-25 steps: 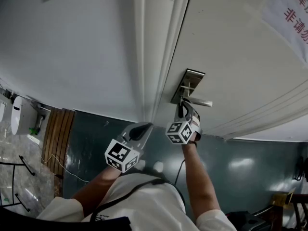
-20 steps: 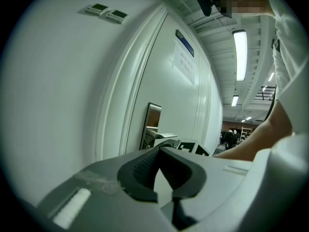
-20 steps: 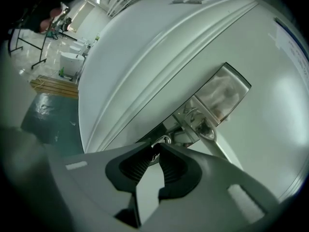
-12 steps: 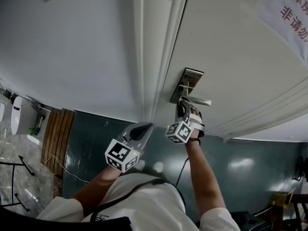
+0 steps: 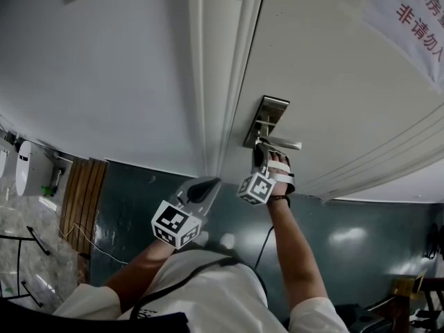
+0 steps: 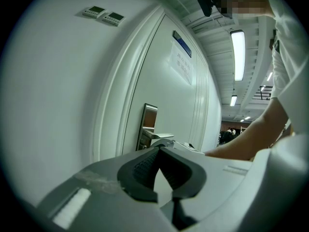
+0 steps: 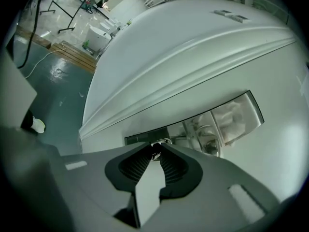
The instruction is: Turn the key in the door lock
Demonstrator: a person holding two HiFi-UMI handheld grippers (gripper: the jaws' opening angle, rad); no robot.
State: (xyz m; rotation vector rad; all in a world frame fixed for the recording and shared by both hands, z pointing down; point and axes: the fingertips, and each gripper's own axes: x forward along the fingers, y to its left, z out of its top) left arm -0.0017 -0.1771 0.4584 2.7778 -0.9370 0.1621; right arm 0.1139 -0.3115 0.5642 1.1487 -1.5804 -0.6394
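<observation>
Right gripper view: right gripper narrowly pinches the key below the lock plate, jaws just easing wider. Left gripper waits closed, empty. The turn looks underway; next probably needs a firmer regrip.

L claw, R claw: grey, blk pads | b/w marker cubes | white shirt | blk strap, bag?

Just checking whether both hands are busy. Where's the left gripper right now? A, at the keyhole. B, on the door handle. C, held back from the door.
C: the head view shows the left gripper short of the door, and its own view shows its jaws together and empty. The lever handle sits further right.
</observation>
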